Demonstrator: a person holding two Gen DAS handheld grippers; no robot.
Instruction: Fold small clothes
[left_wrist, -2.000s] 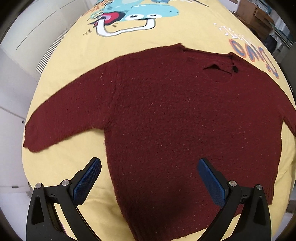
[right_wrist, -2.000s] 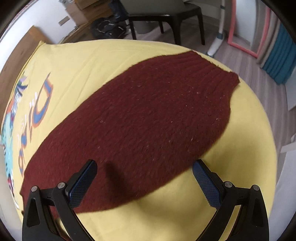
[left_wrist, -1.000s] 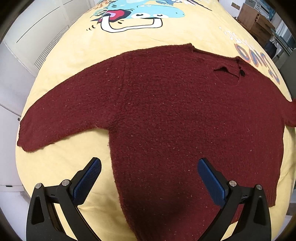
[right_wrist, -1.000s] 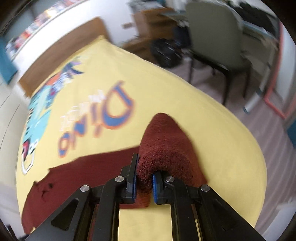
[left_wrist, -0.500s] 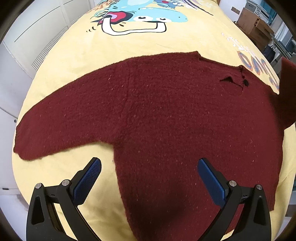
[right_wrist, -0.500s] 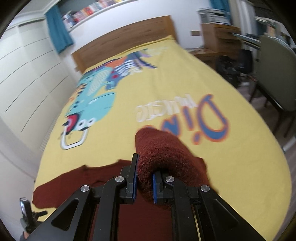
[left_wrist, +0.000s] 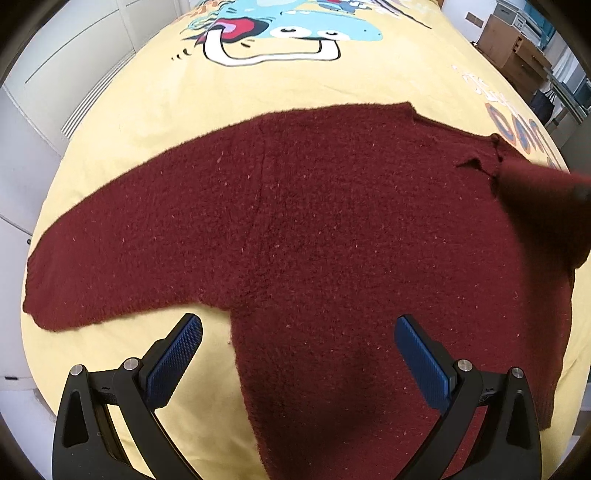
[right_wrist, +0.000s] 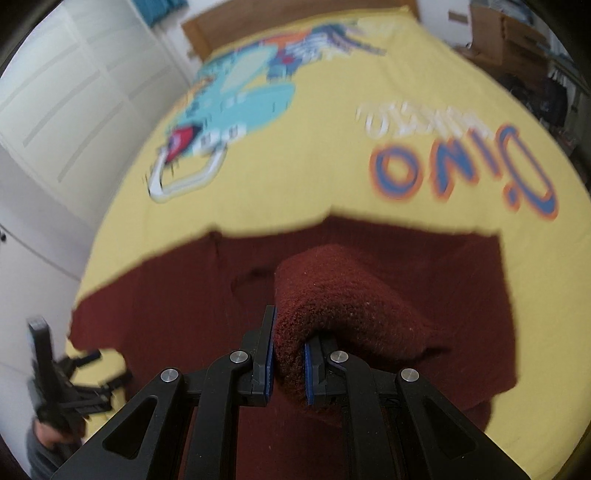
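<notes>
A dark red knit sweater lies flat on the yellow bedspread, its left sleeve stretched out to the left. My left gripper is open and empty, hovering over the sweater's lower left side near the armpit. My right gripper is shut on the sweater's right sleeve and holds it lifted over the body of the sweater. The lifted sleeve shows at the right edge of the left wrist view. The left gripper also shows in the right wrist view, at the lower left.
The bedspread carries a blue dinosaur print and "Dino" lettering. White wardrobe doors stand to the left of the bed. A wooden headboard is at the far end. Cardboard boxes stand to the right.
My right gripper has carried the pinched right sleeve leftwards over the sweater's body. My left gripper has stayed open and drifted slightly left along the sweater.
</notes>
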